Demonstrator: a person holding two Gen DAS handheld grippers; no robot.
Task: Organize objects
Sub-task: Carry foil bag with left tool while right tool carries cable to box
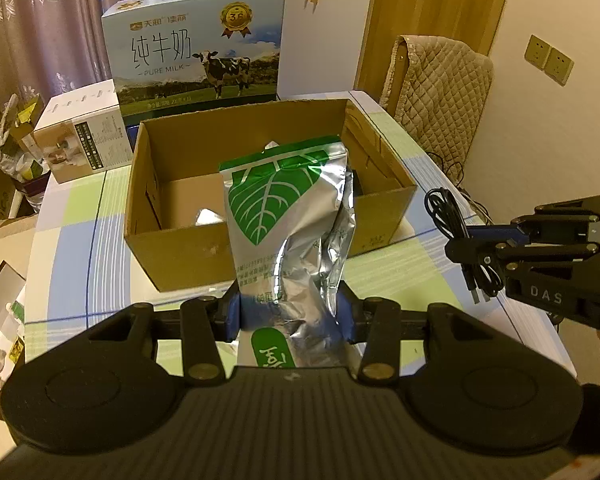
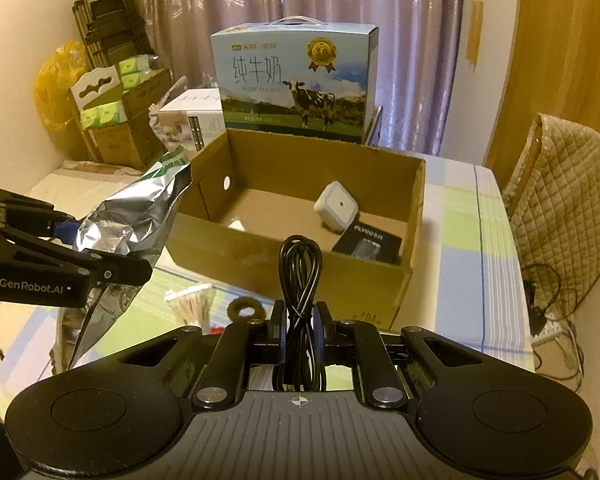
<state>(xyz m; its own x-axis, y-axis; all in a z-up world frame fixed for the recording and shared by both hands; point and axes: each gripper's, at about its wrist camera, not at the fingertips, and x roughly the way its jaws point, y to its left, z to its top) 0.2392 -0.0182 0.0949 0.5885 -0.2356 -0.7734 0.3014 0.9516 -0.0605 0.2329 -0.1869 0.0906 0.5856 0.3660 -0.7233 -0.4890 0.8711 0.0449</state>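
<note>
I had my left gripper point(image 1: 290, 312) clamped on the foil pouch point(image 1: 288, 216) and my right gripper point(image 2: 300, 326) pinched on the coiled cable point(image 2: 300, 276), both bound for the cardboard box point(image 2: 300, 256) at twelve o'clock.

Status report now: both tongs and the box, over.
Left tongs shut on foil pouch. Right tongs shut on black cable. Cardboard box ahead, open.

Box floor point(image 1: 188, 204) behind foil pouch point(image 1: 288, 216)

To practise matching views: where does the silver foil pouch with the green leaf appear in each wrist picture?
Left wrist: foil pouch at centre, clamped in the left gripper.
Right wrist: foil pouch at left, beside the cardboard box.
Shared landmark: milk carton.
</note>
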